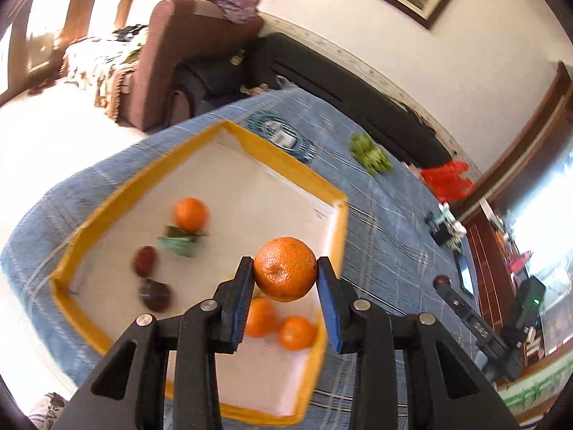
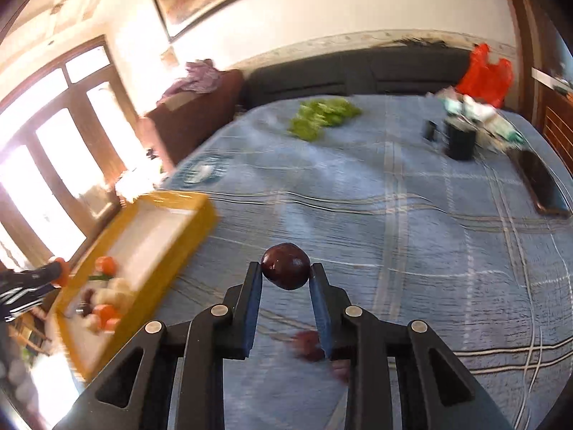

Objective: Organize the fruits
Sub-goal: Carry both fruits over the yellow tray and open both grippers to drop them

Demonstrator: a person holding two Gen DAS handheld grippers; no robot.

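An orange (image 1: 285, 269) with a dimpled, glossy skin and a small navel facing the camera is seen clamped between the blue pads of the left tool (image 1: 285, 268), whose jaws are closed only as far as the fruit's width allows; it is held in the air above the near right part of a shallow tray (image 1: 293, 170) with a yellow rim and a white floor. A small, smooth, dark purple plum (image 2: 285, 266) is gripped in the same manner by the right tool (image 2: 285, 268), the jaws being drawn in to the plum's sides, and it is carried above the blue plaid bedspread (image 2: 412, 222), well to the right of the tray. Inside the tray, three further oranges are counted in the left wrist view: one (image 1: 191, 214) at the far side, resting beside a blurred green object (image 1: 179, 243), and two (image 1: 277, 326) close together below the held orange. Two dark plums (image 1: 150, 277) are also seen lying in the tray, near its left wall. On the bedspread below the right tool, blurred reddish fruit (image 2: 308, 345) is visible, though its number cannot be told. A green leafy bunch (image 2: 322, 116) and a red plastic bag (image 2: 485, 73) are seen farther off.
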